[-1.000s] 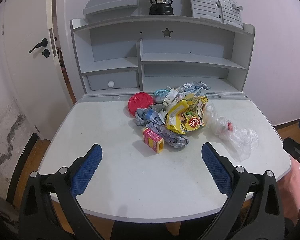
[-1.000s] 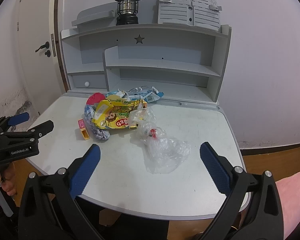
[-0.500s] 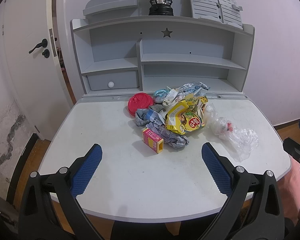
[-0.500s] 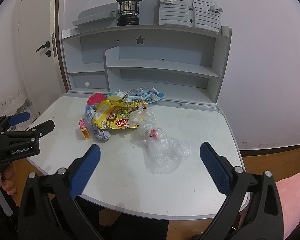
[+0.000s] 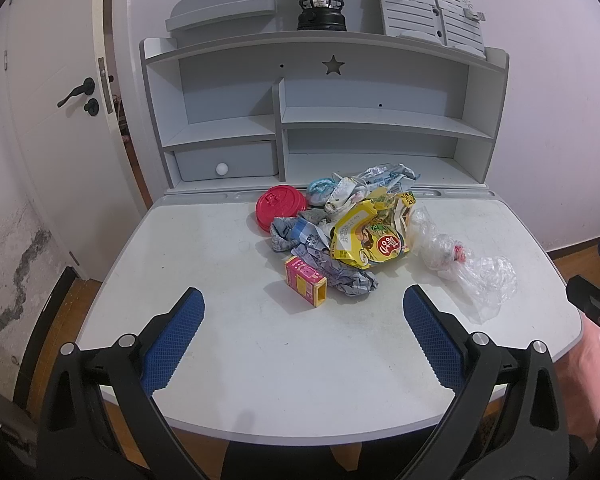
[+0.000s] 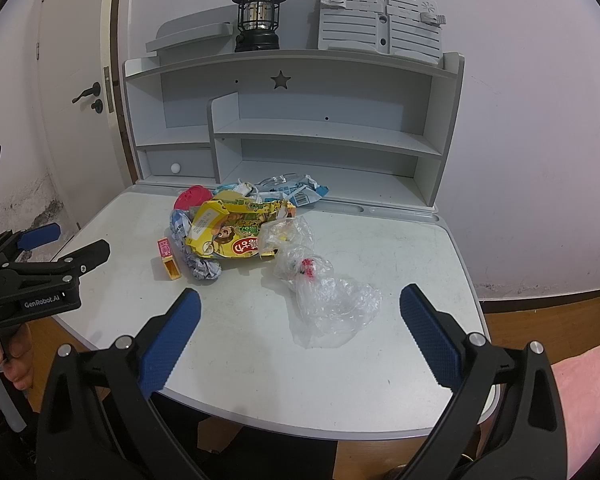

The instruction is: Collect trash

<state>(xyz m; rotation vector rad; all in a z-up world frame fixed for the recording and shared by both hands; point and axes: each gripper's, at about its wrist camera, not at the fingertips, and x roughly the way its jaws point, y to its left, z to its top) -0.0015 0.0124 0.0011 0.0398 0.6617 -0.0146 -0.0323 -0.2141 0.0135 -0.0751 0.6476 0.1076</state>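
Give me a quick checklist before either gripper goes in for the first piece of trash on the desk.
1. Left gripper jaws open and holding nothing: ok.
2. Right gripper jaws open and holding nothing: ok.
3. Trash within sight on the desk: ok. The clear plastic bag lies nearest the right gripper, the pink carton nearest the left.
4. Bare desk between each gripper and the pile: ok.
5. Pieces separable: not ok. The yellow snack bag overlaps the crumpled wrappers.
6. Bin or bag to drop trash into: cannot tell, none in view.
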